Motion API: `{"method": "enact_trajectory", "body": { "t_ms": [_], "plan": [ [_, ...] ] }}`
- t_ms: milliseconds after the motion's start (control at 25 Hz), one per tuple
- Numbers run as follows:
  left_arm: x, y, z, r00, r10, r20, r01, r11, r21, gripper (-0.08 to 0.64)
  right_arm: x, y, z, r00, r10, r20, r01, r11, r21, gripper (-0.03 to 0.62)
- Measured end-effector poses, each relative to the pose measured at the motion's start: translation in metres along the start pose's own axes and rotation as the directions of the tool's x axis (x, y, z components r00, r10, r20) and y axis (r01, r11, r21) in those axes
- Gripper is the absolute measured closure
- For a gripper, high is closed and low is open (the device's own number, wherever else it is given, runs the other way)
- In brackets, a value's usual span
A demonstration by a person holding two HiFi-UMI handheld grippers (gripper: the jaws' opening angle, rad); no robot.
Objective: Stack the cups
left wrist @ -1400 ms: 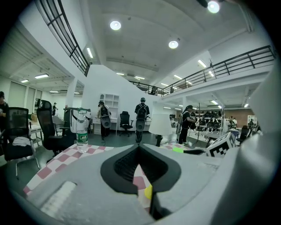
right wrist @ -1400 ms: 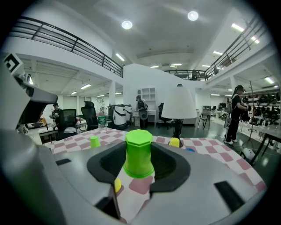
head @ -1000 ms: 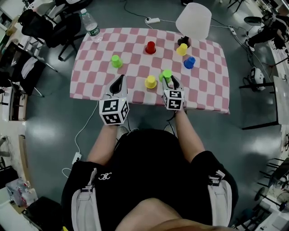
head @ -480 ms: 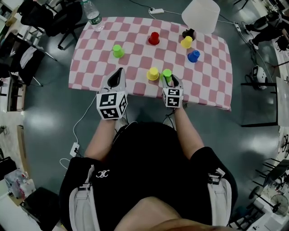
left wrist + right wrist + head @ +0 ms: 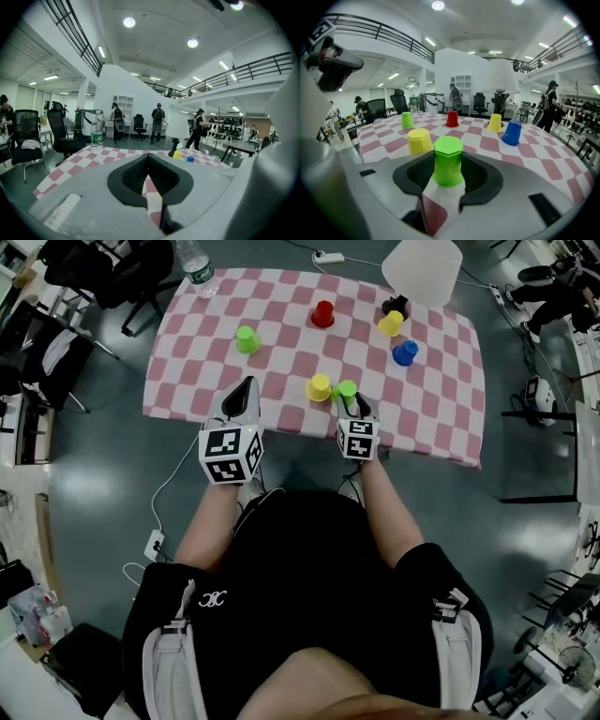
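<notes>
Green cup (image 5: pixel 448 161), upside down, clamped in R gripper (image 5: pixel 351 401), just right of yellow cup (image 5: pixel 319 387), nr counter (image 5: pixel 441 418) front edge. L gripper (image 5: pixel 247 383) pinched closed, empty, left of yellow cup.

No legible text; water bottle (image 5: pixel 96 132) label too small.

- Premises: a large open-plan lab or workshop hall, not a home.
- An upper gallery with a dark railing (image 5: pixel 253 70) runs above the main floor. Round ceiling lights (image 5: pixel 129 22) are set in a high white ceiling.
- The smooth grey floor (image 5: pixel 103 484) has a power strip (image 5: pixel 328 257) and loose cables lying on it.
- Black office chairs (image 5: pixel 139 124) stand about, and a white shelf unit (image 5: pixel 124 102) is at the far wall.
- Several people (image 5: pixel 158 116) stand around, some wearing backpacks.
- A work table under a pink-and-white checked cloth (image 5: pixel 441 418) stands on the open floor.
</notes>
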State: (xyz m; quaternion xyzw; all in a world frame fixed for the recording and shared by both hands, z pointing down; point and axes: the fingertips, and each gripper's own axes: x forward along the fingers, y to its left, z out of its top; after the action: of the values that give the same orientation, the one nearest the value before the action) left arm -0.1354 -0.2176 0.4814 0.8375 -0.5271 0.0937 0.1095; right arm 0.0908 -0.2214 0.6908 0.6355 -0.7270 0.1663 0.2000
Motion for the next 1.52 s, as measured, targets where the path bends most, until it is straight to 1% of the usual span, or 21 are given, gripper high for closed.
{"method": "enact_trajectory", "body": {
  "t_ms": [160,320,400,480,600,680,760,840,1000,1120,1200,1320,1400,1520],
  "plan": [
    [-0.001,-0.004,0.002,1.000,-0.011,0.004,0.011,1.000,0.003,0.545,-0.001,0.002,0.001,1.000,0.007,-0.022,-0.008,1.000,-0.023,0.413],
    [-0.002,-0.007,0.005,1.000,-0.026,0.010,0.026,1.000,0.003,0.545,-0.012,-0.003,0.015,1.000,-0.006,0.018,0.005,0.999,0.034,0.374],
    [-0.002,-0.007,0.008,0.999,-0.032,0.016,0.032,0.999,0.004,0.545,-0.020,-0.003,0.031,0.998,0.000,0.061,-0.003,0.999,0.049,0.373],
    [0.000,-0.009,0.011,0.999,-0.037,0.022,0.037,0.999,0.005,0.545,-0.031,-0.001,0.055,0.992,0.014,0.129,-0.019,0.999,0.038,0.373],
    [0.003,-0.015,0.017,0.998,-0.049,0.034,0.049,0.999,0.009,0.545,-0.054,0.003,0.099,0.967,0.026,0.253,-0.027,1.000,0.001,0.376],
    [0.006,-0.020,0.023,0.997,-0.061,0.045,0.060,0.998,0.014,0.545,-0.069,-0.003,0.129,0.946,0.005,0.326,-0.015,0.999,0.028,0.396],
    [0.009,-0.026,0.028,0.996,-0.074,0.054,0.073,0.997,0.019,0.545,-0.086,-0.014,0.156,0.923,-0.049,0.383,0.021,0.997,0.078,0.502],
    [0.011,-0.033,0.033,0.994,-0.088,0.062,0.087,0.996,0.024,0.545,-0.104,-0.023,0.181,0.900,-0.093,0.426,0.054,0.993,0.102,0.582],
    [0.015,-0.044,0.044,0.990,-0.118,0.079,0.116,0.993,0.027,0.545,-0.135,-0.035,0.218,0.871,-0.141,0.470,0.089,0.987,0.130,0.588],
    [0.017,-0.051,0.052,0.987,-0.134,0.087,0.132,0.991,0.027,0.545,-0.147,-0.040,0.229,0.859,-0.152,0.489,0.100,0.986,0.131,0.588],
    [0.017,-0.056,0.057,0.985,-0.144,0.095,0.142,0.989,0.033,0.545,-0.150,-0.042,0.231,0.854,-0.163,0.495,0.130,0.986,0.101,0.588],
    [0.016,-0.058,0.061,0.983,-0.153,0.106,0.149,0.988,0.043,0.545,-0.149,-0.039,0.231,0.845,-0.185,0.502,0.201,0.979,0.022,0.588],
    [0.015,-0.054,0.061,0.983,-0.151,0.108,0.147,0.988,0.041,0.545,-0.146,-0.032,0.232,0.848,-0.173,0.501,0.190,0.982,0.016,0.588],
    [0.009,-0.040,0.058,0.985,-0.131,0.108,0.128,0.991,0.035,0.545,-0.137,-0.018,0.234,0.856,-0.136,0.498,0.129,0.990,0.047,0.589]
  ]
}}
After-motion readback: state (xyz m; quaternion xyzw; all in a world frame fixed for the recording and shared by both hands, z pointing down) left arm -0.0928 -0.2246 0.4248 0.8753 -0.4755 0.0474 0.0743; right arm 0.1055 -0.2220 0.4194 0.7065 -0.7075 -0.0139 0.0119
